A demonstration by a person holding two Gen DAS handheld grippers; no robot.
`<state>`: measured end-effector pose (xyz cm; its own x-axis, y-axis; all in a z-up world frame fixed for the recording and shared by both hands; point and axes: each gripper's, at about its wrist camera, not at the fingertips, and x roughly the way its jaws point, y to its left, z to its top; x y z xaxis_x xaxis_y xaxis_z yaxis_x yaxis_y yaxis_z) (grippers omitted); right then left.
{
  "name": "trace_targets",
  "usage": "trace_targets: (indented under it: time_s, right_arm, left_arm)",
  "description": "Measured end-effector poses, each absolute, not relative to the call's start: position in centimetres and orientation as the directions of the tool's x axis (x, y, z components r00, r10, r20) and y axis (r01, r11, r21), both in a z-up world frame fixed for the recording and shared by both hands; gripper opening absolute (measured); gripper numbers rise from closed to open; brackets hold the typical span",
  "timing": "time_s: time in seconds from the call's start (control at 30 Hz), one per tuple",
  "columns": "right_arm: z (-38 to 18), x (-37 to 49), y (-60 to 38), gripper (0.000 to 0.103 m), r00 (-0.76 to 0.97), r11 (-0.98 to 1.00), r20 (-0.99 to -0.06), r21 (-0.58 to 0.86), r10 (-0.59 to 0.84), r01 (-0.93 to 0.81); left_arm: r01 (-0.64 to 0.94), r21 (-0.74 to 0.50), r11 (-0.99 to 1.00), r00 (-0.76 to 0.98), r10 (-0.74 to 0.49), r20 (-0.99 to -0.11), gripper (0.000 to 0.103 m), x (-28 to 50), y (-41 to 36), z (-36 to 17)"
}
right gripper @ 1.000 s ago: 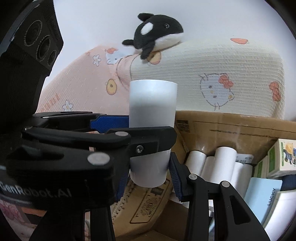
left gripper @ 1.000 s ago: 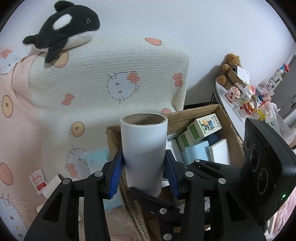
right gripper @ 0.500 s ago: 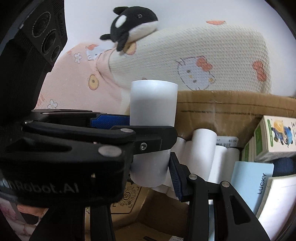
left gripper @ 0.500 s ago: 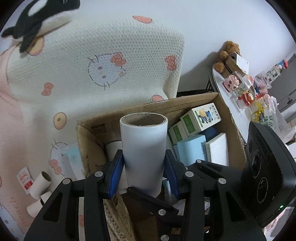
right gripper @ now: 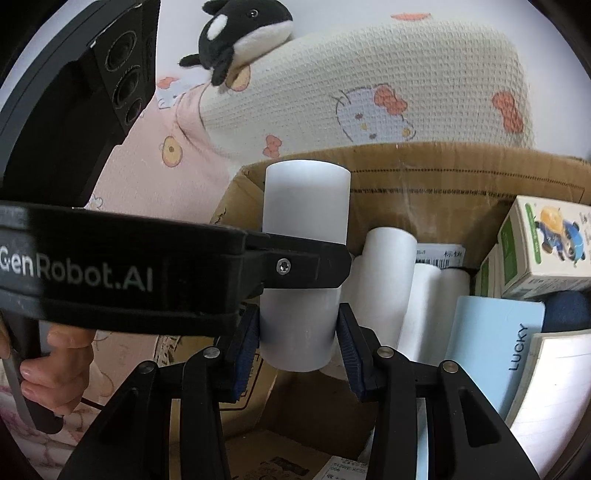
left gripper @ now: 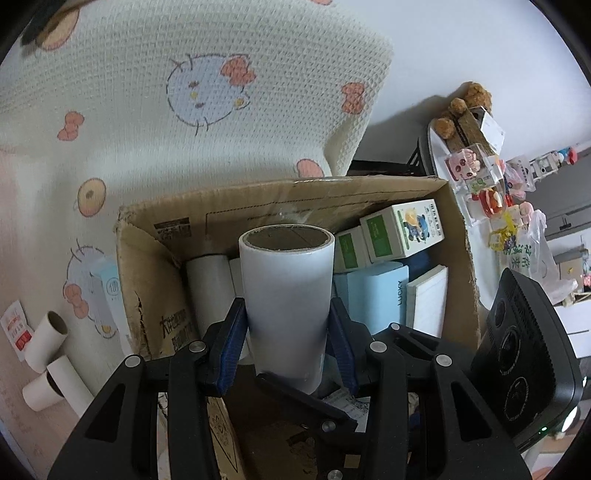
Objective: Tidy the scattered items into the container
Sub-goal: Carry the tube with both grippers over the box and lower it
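Nearest the lens, the left tool (left gripper: pixel 286 341) is clamped part-way open on an upright white roll (left gripper: pixel 286 295) with a brown cardboard core, gripped near its lower end; the right tool (right gripper: pixel 297 345) is closed narrower on a second white roll (right gripper: pixel 304 266), likewise low on its body, with the left tool's arm, lettered "GenRobot.AI", crossing in front. Both rolls hang over the open cardboard box (left gripper: pixel 317 199), which stands on a bed. As hollow tubes they are probably light, fairly stiff but crushable, and smooth-skinned, so a moderate squeeze across the middle of the wall seems safest. Inside the box lie further white rolls (right gripper: pixel 388 280), a pale blue book (right gripper: pixel 491 347) marked "LUCKY", and green-and-white cartons (left gripper: pixel 402 230) with a cartoon figure. Beyond, two loose tubes (left gripper: pixel 48 354) lie on the patterned bedding (left gripper: pixel 221 110); a plush orca (right gripper: pixel 240 33) sits farthest.
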<state>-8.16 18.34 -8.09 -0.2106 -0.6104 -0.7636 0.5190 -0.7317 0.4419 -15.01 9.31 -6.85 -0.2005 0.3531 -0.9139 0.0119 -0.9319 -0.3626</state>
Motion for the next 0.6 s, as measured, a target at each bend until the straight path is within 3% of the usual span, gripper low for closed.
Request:
trace_targets:
  time_s: [0.3,0.6]
  right_arm:
    - [-7.9,-8.2,18.0,0.039,-0.207,-0.725,-0.771,0.42,-0.602,0.545]
    - [-7.8,-8.6,17.5,0.038,-0.195,-0.722,-0.79,0.39,-0.581,0.572]
  left_arm:
    - [0.034,-0.288,-0.957,-0.16,0.279,-0.947,0.048,-15.7,9.3,-8.0]
    - [0.035,-0.293,-0.955,-0.147,0.285,-0.947,0.048,-16.1,9.8,-8.0]
